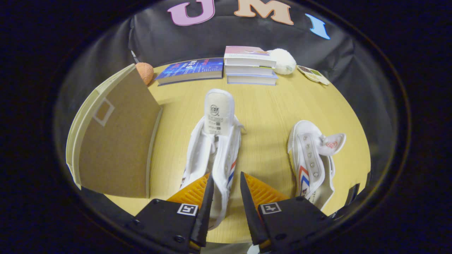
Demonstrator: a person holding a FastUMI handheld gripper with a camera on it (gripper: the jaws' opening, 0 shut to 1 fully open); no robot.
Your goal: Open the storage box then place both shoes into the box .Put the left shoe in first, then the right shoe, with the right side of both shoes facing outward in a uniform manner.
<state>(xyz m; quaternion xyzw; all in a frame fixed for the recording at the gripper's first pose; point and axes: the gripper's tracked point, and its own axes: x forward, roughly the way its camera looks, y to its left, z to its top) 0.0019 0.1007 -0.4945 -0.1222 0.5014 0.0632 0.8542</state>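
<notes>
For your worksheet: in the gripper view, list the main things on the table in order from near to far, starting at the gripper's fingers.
Gripper, its fingers open around the side wall of the nearer white shoe → that shoe's raised tongue → stack of books → white plush toy behind the stack.

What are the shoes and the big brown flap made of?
The shoes look like soft white canvas: matte, floppy sides, with shiny metal-looking eyelets. The flap looks like cardboard or fibreboard: dull, speckled brown, stiff flat edge. The gripper is open, its fingers either side of the nearer shoe's side wall.
</notes>
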